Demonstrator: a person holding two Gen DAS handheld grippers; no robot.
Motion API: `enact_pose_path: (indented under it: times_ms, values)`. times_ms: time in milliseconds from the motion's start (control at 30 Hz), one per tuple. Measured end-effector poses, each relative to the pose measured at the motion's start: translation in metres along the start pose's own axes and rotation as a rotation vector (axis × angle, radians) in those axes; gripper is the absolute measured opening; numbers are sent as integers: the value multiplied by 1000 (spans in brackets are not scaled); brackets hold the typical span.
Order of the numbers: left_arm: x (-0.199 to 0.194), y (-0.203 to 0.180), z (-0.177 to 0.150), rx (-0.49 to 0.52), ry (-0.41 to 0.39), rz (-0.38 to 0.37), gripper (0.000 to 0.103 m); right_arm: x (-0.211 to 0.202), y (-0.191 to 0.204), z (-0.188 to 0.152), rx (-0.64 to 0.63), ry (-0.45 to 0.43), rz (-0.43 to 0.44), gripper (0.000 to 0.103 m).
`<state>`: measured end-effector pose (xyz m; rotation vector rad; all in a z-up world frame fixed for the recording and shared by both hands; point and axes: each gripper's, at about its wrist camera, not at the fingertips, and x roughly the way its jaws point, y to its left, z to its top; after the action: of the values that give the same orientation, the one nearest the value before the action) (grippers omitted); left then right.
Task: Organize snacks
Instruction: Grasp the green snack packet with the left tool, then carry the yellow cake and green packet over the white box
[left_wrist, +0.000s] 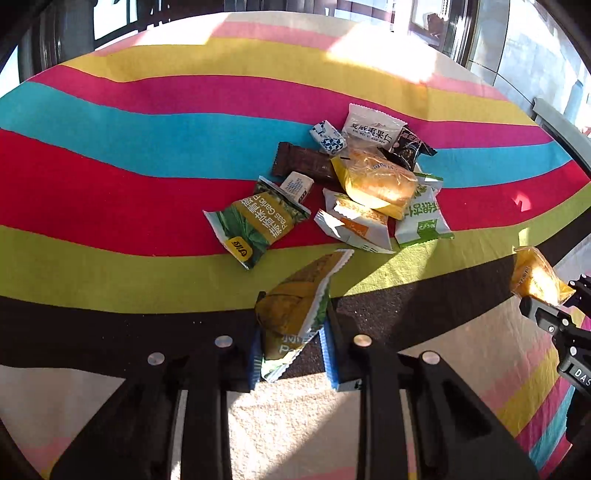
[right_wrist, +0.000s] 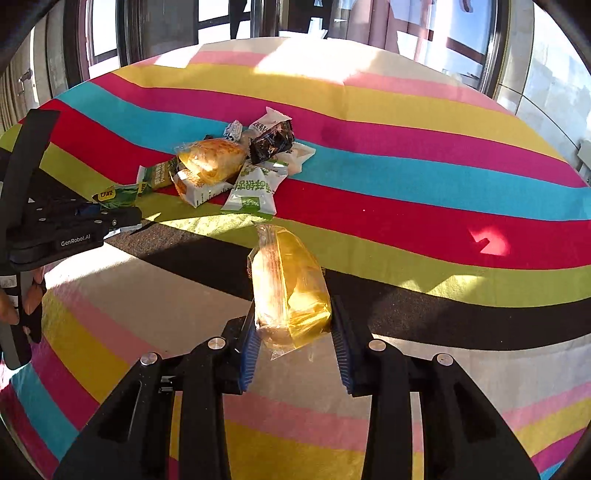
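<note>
My left gripper (left_wrist: 291, 347) is shut on a green-and-yellow snack packet (left_wrist: 295, 306), held above the striped cloth. My right gripper (right_wrist: 293, 347) is shut on a clear-wrapped yellow bread roll (right_wrist: 288, 288); that roll also shows at the right edge of the left wrist view (left_wrist: 535, 277). A pile of snacks lies further out: a second wrapped bread roll (left_wrist: 376, 181), a green garlic-peas bag (left_wrist: 255, 221), a brown bar (left_wrist: 303, 162), a white-and-green packet (left_wrist: 424, 218) and a black packet (left_wrist: 408, 146). The pile also shows in the right wrist view (right_wrist: 229, 166).
A rainbow-striped cloth (left_wrist: 110, 155) covers the table. The left gripper body shows at the left of the right wrist view (right_wrist: 55, 229). Windows and frames stand behind the table's far edge (right_wrist: 258, 40). Bright sun patches fall on the cloth.
</note>
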<state>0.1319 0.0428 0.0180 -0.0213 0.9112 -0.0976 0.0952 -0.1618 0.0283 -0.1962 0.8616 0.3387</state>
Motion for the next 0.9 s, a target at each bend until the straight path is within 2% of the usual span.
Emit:
enact_pose_path:
  times_ms: [233,467,633,900]
  values:
    - [-50,-1,-50,-38,-7,-61,26,-27,57,-25,-91,12,6,36]
    - [-90,10,-91,-52,-17,-82,26,-54,99,-47,-134,8,4,36]
    - [-121,15,-117,-53,-43,-112,26,-74,112,-64,-125,5,-19,36]
    - [-157,-8,-145,-3,-93,-183,26,-111,116,-96,-103,-7,-74,35]
